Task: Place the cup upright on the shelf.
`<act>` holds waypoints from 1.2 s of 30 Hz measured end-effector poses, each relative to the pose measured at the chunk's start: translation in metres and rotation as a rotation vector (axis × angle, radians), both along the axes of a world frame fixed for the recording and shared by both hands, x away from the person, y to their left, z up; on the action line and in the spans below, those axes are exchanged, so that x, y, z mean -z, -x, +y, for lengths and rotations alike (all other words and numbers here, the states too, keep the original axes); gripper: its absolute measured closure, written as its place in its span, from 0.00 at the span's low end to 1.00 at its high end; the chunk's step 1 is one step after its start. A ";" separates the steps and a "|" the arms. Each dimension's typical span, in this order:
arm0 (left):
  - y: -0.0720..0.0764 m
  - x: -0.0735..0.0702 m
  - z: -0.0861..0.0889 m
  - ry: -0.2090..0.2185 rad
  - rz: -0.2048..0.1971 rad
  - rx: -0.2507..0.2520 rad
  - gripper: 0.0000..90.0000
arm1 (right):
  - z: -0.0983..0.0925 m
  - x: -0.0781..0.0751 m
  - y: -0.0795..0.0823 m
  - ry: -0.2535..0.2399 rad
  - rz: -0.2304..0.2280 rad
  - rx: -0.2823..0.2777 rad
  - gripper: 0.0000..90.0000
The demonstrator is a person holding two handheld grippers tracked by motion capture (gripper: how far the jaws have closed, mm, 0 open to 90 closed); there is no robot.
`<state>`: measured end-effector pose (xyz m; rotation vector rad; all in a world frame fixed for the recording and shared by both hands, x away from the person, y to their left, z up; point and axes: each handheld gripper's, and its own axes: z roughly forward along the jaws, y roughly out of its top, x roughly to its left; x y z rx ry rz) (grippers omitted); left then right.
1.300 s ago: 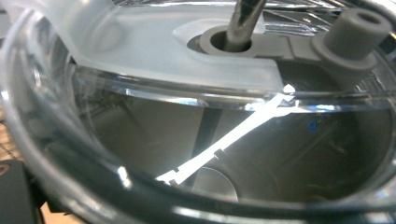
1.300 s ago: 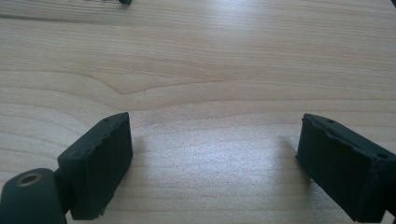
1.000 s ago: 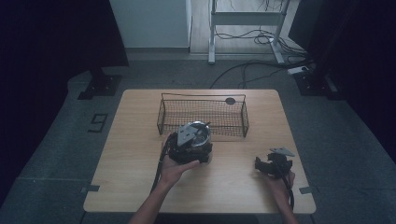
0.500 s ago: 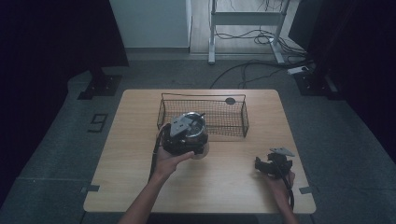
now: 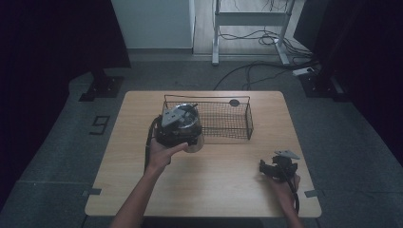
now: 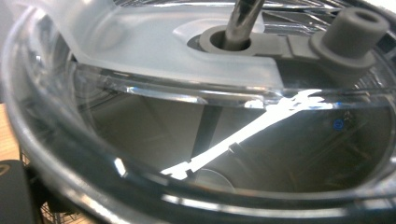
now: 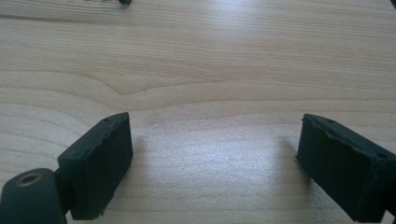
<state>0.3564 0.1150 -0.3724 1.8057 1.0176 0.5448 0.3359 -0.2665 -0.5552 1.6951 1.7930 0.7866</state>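
Note:
My left gripper (image 5: 189, 138) hangs over the table's middle left, just in front of the black wire basket (image 5: 223, 138). It is shut on a clear lidded container (image 5: 195, 144), held off the table. In the left gripper view the clear container (image 6: 196, 140) is very close, with a frosted lid, a metal rod and a grey knob (image 6: 355, 28) on top. My right gripper (image 5: 267, 168) rests low near the front right of the wooden table (image 5: 223, 194). In the right gripper view my right gripper (image 7: 215, 163) is open, with bare wood between its pads (image 7: 100, 163).
The wire basket stands at the table's back middle, with a small dark round thing (image 5: 234, 102) at its far right corner. Cables and a metal stand (image 5: 247, 19) lie on the floor beyond the table. Dark curtains close in both sides.
My left gripper has risen and moved back and left toward the basket's left end, carrying the clear container. The right gripper has stayed put.

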 end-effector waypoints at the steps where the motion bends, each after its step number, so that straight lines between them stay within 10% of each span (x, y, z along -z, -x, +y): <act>1: -0.001 0.000 0.001 0.000 -0.001 -0.002 0.05 | 0.000 0.000 0.000 0.000 0.000 0.001 0.11; 36: -0.052 -0.013 0.009 -0.020 0.018 -0.077 0.05 | 0.001 0.000 0.001 0.006 -0.008 0.005 0.12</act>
